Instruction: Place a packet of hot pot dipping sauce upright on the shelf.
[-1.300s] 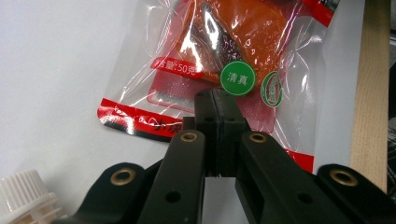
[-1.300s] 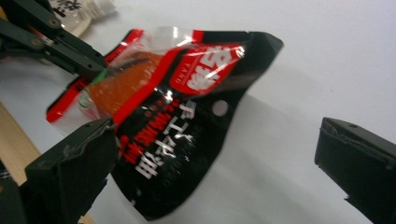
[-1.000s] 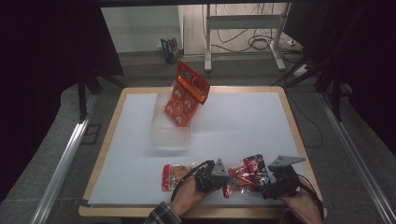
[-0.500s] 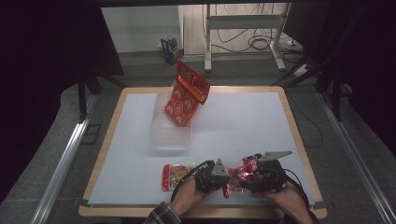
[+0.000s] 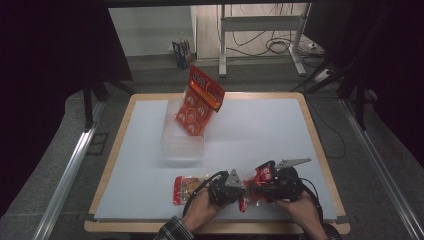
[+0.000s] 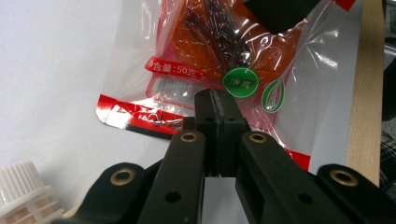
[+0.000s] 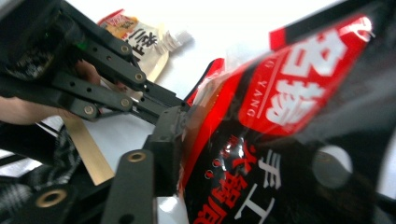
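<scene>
A red snack packet (image 5: 257,178) with a clear window is held between both grippers near the table's front edge. My left gripper (image 5: 239,186) is shut on one edge of the packet (image 6: 219,46), its pads (image 6: 215,108) pinched together over the clear film. My right gripper (image 5: 265,183) has just been closing, and the packet (image 7: 299,74) sits between its jaws with the left pad (image 7: 168,135) pressed against the film. The left gripper's black linkage (image 7: 107,70) crosses the right gripper view at the upper left.
A spouted pouch (image 5: 186,189) lies left of my left hand, with its white cap (image 6: 18,186) in the left gripper view. A clear plastic box (image 5: 181,142) holds an upright orange packet (image 5: 200,102) mid-table. The wooden table edge (image 5: 220,227) runs just below my hands.
My right gripper has slid left onto the red packet and its jaws have narrowed around it. The left gripper has stayed put, still pinching the packet.
</scene>
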A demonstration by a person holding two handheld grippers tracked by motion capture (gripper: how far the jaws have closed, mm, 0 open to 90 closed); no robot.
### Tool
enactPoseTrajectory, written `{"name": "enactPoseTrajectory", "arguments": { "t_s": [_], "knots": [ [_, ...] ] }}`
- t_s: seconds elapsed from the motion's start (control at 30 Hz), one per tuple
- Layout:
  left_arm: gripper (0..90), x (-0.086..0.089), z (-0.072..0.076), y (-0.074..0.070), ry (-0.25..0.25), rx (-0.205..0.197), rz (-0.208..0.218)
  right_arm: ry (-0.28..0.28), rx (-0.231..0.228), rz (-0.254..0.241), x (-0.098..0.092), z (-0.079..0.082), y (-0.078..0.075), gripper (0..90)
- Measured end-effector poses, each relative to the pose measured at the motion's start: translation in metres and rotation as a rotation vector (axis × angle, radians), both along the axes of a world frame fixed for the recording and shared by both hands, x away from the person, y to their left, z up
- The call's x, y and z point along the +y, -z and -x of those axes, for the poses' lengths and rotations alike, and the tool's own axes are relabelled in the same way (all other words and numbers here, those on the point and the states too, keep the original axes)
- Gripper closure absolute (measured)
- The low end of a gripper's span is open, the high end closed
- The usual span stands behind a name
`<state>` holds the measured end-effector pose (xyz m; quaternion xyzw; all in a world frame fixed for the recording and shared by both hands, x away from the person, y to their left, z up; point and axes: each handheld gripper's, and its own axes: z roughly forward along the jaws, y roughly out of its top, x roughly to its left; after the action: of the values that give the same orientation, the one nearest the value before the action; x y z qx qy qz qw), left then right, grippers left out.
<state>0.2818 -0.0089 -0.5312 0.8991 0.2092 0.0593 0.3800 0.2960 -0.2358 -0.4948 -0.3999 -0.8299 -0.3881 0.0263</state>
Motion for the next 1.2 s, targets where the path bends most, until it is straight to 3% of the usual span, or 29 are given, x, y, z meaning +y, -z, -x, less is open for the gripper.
{"name": "enactPoseTrajectory", "arguments": {
  "t_s": [0.13,0.3,0.57,0.73,0.83,1.0,1.2],
  "knots": [
    [86.8,0.004,-0.001,-0.004,0.001,0.013,0.041,0.011,0.015,-0.040,0.001,-0.001,-0.004,62.8],
    [76.8,0.007,0.002,-0.013,-0.008,-0.019,0.056,0.000,-0.011,-0.071,0.002,-0.004,-0.014,66.7],
    [56.8,0.018,0.005,-0.019,-0.037,-0.039,0.074,-0.030,-0.080,-0.036,0.007,-0.002,-0.029,67.4],
    [46.6,0.028,0.008,-0.017,-0.061,-0.036,0.088,-0.033,-0.099,-0.051,0.005,-0.004,-0.038,67.4],
    [38.7,0.033,0.009,-0.018,-0.066,-0.041,0.084,-0.039,-0.118,-0.049,0.004,-0.006,-0.043,67.4],
    [27.0,0.041,0.013,-0.021,-0.090,-0.049,0.115,-0.050,-0.141,-0.028,0.004,-0.009,-0.049,67.4],
    [16.2,0.049,0.020,-0.025,-0.098,-0.082,0.102,-0.053,-0.165,-0.006,0.005,-0.014,-0.052,67.4]
  ]
}}
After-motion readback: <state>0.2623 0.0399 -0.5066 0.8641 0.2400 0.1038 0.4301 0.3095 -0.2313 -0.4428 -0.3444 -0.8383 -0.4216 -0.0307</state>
